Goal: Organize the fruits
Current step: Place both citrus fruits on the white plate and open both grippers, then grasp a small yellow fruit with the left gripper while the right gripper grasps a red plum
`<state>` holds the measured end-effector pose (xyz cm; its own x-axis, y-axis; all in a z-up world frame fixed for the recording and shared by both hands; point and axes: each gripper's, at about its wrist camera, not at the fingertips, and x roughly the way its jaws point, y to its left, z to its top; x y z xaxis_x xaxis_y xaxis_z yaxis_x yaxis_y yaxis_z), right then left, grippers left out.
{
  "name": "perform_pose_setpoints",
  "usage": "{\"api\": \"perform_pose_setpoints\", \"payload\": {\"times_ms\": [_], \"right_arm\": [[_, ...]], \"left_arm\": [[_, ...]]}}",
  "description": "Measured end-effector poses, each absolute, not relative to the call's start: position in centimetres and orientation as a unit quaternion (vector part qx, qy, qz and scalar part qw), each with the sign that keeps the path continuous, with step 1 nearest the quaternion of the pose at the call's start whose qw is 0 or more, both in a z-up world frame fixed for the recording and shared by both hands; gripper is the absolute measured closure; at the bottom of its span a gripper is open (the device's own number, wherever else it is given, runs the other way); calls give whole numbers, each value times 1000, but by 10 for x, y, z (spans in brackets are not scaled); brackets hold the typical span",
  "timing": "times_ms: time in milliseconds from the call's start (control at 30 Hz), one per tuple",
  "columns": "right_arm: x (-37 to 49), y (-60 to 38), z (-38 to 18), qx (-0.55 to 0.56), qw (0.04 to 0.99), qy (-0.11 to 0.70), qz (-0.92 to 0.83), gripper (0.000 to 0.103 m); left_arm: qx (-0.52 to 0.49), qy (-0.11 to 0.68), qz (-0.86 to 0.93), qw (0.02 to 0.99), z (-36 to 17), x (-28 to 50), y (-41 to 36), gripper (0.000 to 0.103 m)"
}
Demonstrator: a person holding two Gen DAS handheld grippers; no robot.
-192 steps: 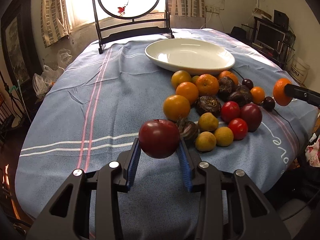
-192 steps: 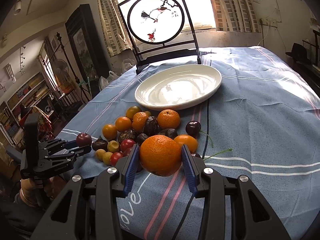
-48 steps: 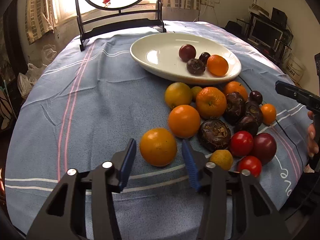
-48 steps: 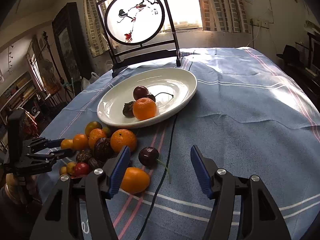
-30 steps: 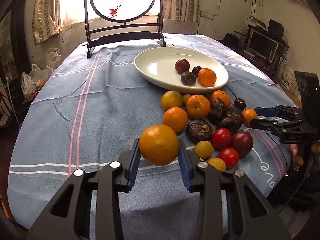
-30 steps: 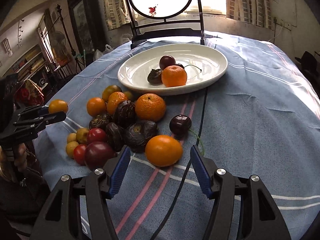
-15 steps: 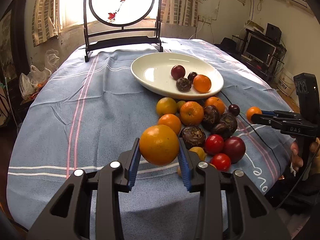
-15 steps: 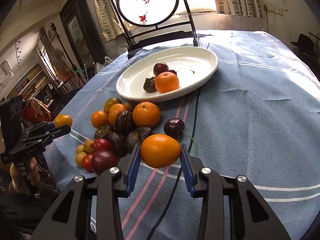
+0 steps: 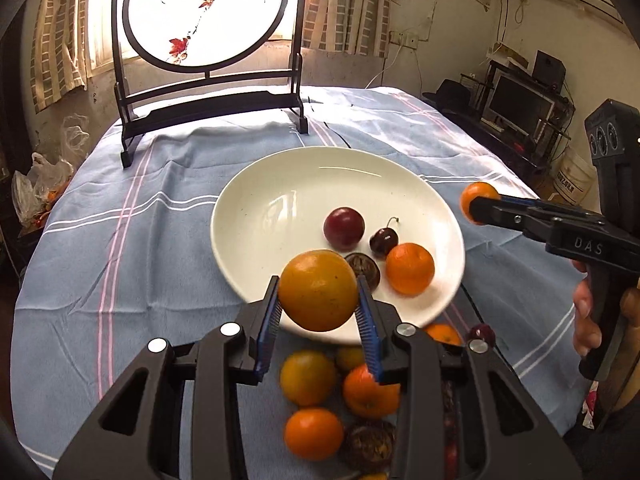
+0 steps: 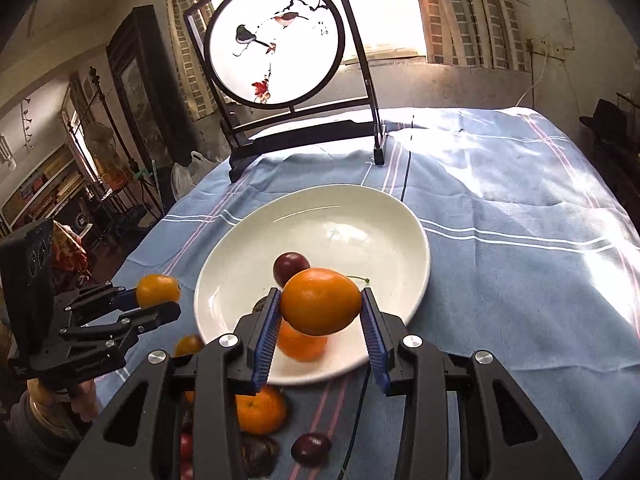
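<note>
Fingers of both grippers are clamped on fruit: left gripper has a yellow-orange orange, right gripper a smaller oval orange, its jaws just closed onto it. Each load hangs over the near rim of the white plate, plate centre straight ahead & below; right looks a bit further in. On plate: 1 plum, 1 cherry, 1 mandarin, 1 dark wrinkled fruit. Rest of pile sits on the cloth near side of the plate; blurred, no count.

Glossy white glazed plate on matt, creased blue cloth; ribbed blue gripper pads, matt black frames.
</note>
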<state>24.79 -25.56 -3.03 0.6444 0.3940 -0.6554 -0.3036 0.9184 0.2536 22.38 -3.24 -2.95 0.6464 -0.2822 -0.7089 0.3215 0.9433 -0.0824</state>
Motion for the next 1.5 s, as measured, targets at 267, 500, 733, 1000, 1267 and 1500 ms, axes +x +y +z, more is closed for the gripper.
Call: {"api": "perform_pose_setpoints", "payload": {"times_ms": [267,500,733,1000,1267,1500], "right_arm": [[277,-245,-40,46,910,370,181,47],[218,-263,-45,68,908,365,193,47],[145,-273,-71,76,903,373,200,47],[123,-281,-74,79,909,363,189,46],[122,-288,-75,95,909,357,194,46],[122,-287,-74,95,909,353,200,46]], "left_arm": [[10,405,-144,903,-39,271,-35,56],[17,374,-142,916,-25,207,-14,40],[55,378,-164,910,-37,114,1,40],[63,431,-167,885,-82,70,11,57],[84,421,-178,886,-89,63,-6,65],[80,406,-192,890,-91,69,-7,67]]}}
